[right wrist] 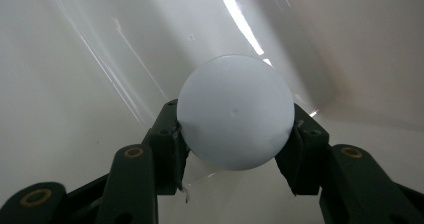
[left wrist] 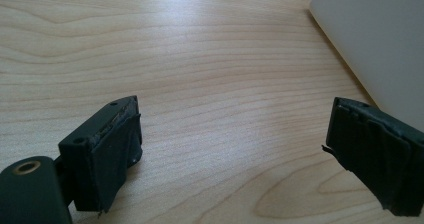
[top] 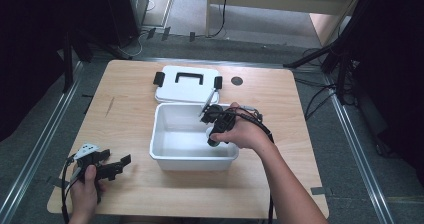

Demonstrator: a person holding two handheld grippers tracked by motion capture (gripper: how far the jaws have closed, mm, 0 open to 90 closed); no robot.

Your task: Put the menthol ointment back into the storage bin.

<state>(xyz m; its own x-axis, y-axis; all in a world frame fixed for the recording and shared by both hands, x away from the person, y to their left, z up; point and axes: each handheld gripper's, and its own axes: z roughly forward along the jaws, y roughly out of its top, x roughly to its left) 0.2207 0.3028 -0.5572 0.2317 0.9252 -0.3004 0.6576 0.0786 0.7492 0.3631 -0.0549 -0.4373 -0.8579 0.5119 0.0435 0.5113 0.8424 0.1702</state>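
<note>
Ball: white ball is sitting pinched between the right gripper's two black jaws, one jaw pressing on each side at about its widest part.
Ball position: it is hanging inside the white plastic bin, toward the bin's right wall, with the glossy inner walls close behind it; whether it is touching the floor I cannot tell.
Right hand: the right hand is reaching over the bin's right rim, tipping the gripper downward into it.
Left gripper: the left gripper is resting by the table's near left corner, jaws standing wide apart with bare wood between them, the bin's wall just beside one jaw.
Lid: the white lid with its black handle is lying flat behind the bin, toward the table's far edge.
Doing it well: judging by the pose, this looks like setting the ball down; lowering it near the bin floor before parting the jaws is looking wise, since a smooth round ball is likely to roll or bounce.
Watch-out: keeping the jaws clear of the slick right wall.
</note>
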